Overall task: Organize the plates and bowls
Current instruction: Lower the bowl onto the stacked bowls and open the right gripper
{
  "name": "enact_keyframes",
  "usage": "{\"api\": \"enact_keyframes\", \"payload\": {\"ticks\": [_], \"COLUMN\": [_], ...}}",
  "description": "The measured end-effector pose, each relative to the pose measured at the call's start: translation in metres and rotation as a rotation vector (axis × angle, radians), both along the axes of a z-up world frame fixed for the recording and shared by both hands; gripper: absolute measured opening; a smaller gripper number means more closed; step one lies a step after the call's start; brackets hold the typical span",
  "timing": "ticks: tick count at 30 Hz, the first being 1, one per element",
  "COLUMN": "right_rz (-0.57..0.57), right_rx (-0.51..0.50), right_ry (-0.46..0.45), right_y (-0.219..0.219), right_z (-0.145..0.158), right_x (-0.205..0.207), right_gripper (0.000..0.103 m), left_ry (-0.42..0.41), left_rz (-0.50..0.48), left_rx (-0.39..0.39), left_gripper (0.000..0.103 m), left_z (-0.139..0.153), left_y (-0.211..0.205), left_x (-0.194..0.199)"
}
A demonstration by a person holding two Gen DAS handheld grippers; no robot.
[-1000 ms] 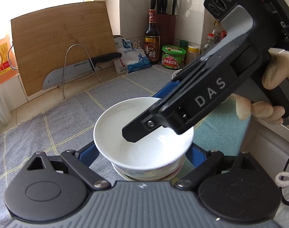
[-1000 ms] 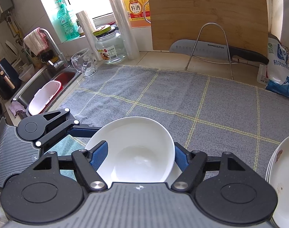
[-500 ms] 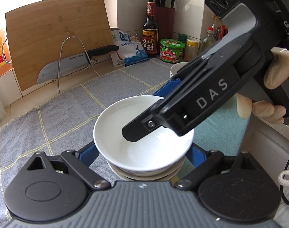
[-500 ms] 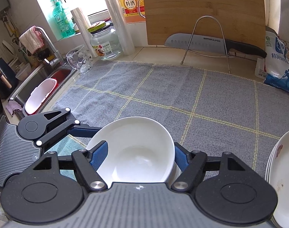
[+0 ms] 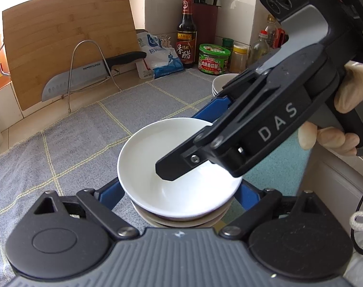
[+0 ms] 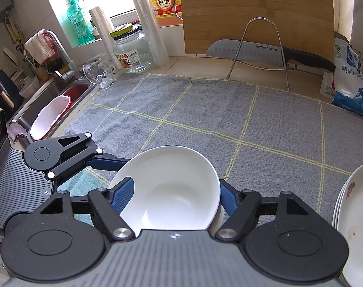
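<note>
White glazed china, smooth and slippery: the bowl (image 5: 179, 167) sits on top of a short stack (image 5: 181, 220) of other bowls on the grey checked cloth (image 6: 229, 119) over the desk, near its front edge. The right tongs (image 6: 170, 196) straddle it, and their jaws have just been opening — the blue pads stand at the rim on either side, the left one close against it, the right one seemingly just clear, so I judge the hold released or nearly so. The left tongs (image 5: 179, 192) are spread wide around the stack lower down, gripping nothing. If the bowl is not seated square in the one beneath, letting go could leave it rocking or sliding off. A pad catching the rim on withdrawal would drag or tip it. A stack of plates (image 6: 351, 210) lies to the right — a wide swing could knock it.
</note>
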State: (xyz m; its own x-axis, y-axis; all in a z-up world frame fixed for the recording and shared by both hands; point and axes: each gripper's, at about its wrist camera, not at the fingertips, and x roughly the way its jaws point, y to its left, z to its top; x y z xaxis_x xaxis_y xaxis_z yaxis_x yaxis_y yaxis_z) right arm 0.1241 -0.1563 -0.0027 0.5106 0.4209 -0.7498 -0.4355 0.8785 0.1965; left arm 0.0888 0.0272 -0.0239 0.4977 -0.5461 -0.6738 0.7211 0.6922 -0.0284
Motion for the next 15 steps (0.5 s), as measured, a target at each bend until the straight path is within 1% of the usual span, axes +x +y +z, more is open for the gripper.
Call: {"api": "enact_keyframes", "payload": {"ticks": [1,3,5,8,15], "right_rz": [0.003,0.011,0.020,0.022,0.026], "right_rx": [-0.002,-0.008,-0.008,-0.030,-0.072], "right_ry": [-0.003,-0.018,-0.026,-0.049,-0.081], "right_y": [0.001,0.003,0.004,0.006,0.009], "right_z": [0.000,0.001,0.002,0.003,0.004], "right_x": [0.000,-0.002,-0.003,-0.005,-0.011], "right_gripper": [0.084,0.092,0.096,0.103,0.103], "left_ry": [0.007,0.002,-0.016,-0.019,-0.035], "left_rz": [-0.001,-0.003,-0.008,-0.011,-0.007], "left_rx": [-0.005,-0.007,0.003,0.010,0.009], "left_gripper": [0.097,0.097,0.097,0.097,0.098], "left_z": [-0.001,-0.001,-0.001,0.000,0.002], "left_y": [0.001,0.001,0.001,0.003,0.019], "left_x": [0.001,0.000,-0.002,-0.004,-0.010]}}
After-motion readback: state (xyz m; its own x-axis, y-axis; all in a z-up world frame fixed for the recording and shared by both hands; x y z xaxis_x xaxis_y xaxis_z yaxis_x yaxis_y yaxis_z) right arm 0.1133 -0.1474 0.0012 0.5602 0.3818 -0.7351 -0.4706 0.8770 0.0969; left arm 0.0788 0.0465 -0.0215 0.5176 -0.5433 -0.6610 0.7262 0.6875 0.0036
